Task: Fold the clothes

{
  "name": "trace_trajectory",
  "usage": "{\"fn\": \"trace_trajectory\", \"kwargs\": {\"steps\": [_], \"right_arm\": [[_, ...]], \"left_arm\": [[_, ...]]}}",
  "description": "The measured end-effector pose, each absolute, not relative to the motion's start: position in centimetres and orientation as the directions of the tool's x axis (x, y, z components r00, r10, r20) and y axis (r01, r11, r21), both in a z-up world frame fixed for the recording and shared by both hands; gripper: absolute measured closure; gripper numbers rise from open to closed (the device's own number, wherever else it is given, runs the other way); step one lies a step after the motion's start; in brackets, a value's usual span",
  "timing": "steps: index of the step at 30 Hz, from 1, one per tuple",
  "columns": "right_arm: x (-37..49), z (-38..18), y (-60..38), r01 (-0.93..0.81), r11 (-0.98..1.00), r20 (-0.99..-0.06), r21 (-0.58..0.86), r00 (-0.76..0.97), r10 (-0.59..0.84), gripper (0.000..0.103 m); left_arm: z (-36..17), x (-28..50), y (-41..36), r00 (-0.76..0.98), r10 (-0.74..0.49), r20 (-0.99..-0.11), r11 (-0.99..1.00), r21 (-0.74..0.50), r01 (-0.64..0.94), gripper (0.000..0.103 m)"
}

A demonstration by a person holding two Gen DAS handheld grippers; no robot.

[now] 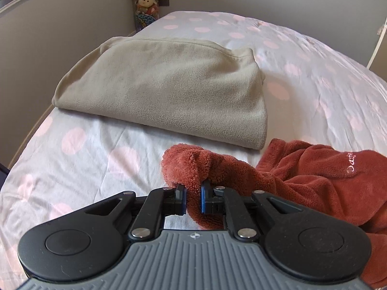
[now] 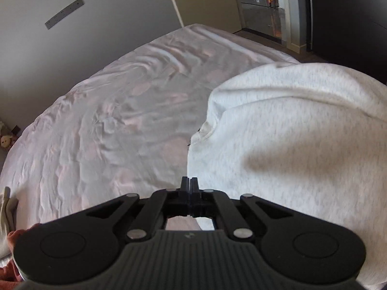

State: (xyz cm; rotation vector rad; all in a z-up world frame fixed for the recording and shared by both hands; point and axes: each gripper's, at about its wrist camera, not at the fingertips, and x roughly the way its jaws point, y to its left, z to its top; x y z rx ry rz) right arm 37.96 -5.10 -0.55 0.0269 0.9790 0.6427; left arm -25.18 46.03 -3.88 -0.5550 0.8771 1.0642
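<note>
A rust-red fleece garment lies crumpled at the right of the left wrist view, on the dotted bedsheet. My left gripper is shut on a bunched end of it, which sticks up between the blue pads. Beyond it a beige fleece garment lies folded flat. In the right wrist view my right gripper is shut, its fingers pressed together with nothing visibly between them, at the left edge of a light grey garment spread over the bed's right side. A bit of the red fleece shows at the lower left.
The bed runs along a grey wall on the left, with plush toys in the far corner. The wrinkled sheet fills the left of the right wrist view. A doorway and dark floor lie past the bed's far end.
</note>
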Motion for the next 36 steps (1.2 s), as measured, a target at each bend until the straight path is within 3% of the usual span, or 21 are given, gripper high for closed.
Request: {"fn": "trace_trajectory", "kwargs": {"steps": [1, 4, 6, 7, 11, 13, 16, 18, 29, 36], "right_arm": [[37.6, -1.0, -4.7, -0.517, 0.797, -0.779, 0.313, 0.34, 0.527, 0.102], [36.0, -3.6, -3.3, -0.556, 0.773, -0.825, 0.304, 0.252, 0.506, 0.088], [35.9, -5.6, -2.7, -0.544, 0.783, -0.844, 0.302, 0.229, 0.485, 0.052], [35.9, -6.7, -2.4, -0.534, 0.79, -0.853, 0.302, 0.218, 0.474, 0.051], [36.5, -10.4, -1.6, -0.475, 0.824, -0.885, 0.309, 0.173, 0.432, 0.052], [36.9, -11.9, -1.3, -0.443, 0.835, -0.896, 0.328, 0.136, 0.423, 0.057], [37.0, -13.0, -1.0, -0.425, 0.836, -0.903, 0.346, 0.091, 0.42, 0.089], [36.6, -12.6, -1.1, -0.437, 0.83, -0.898, 0.347, 0.1, 0.428, 0.094], [37.1, -1.6, -5.3, -0.553, 0.716, -0.667, 0.426, 0.343, 0.662, 0.096], [34.2, -7.4, -9.3, -0.57, 0.761, -0.775, 0.309, 0.313, 0.549, 0.096]], "left_arm": [[-4.2, -25.2, 46.0, 0.206, 0.508, -0.837, 0.406, 0.021, -0.914, 0.095], [-5.0, -25.5, 45.9, 0.196, 0.492, -0.848, 0.398, 0.018, -0.917, 0.095], [-5.5, -25.9, 45.8, 0.193, 0.481, -0.855, 0.388, 0.01, -0.921, 0.095], [-5.6, -26.1, 45.7, 0.192, 0.477, -0.858, 0.386, 0.009, -0.922, 0.094], [-5.7, -26.5, 45.5, 0.188, 0.468, -0.864, 0.382, 0.006, -0.924, 0.094], [-5.7, -26.5, 45.3, 0.183, 0.466, -0.866, 0.381, 0.01, -0.924, 0.094], [-6.0, -26.4, 45.3, 0.174, 0.464, -0.869, 0.38, 0.017, -0.925, 0.094], [-6.0, -26.3, 45.4, 0.172, 0.467, -0.867, 0.38, 0.022, -0.925, 0.094], [-4.1, -28.1, 46.2, 0.216, 0.518, -0.827, 0.338, -0.033, -0.94, 0.095], [-7.2, -31.0, 46.2, 0.211, 0.451, -0.867, 0.292, -0.08, -0.953, 0.095]]}}
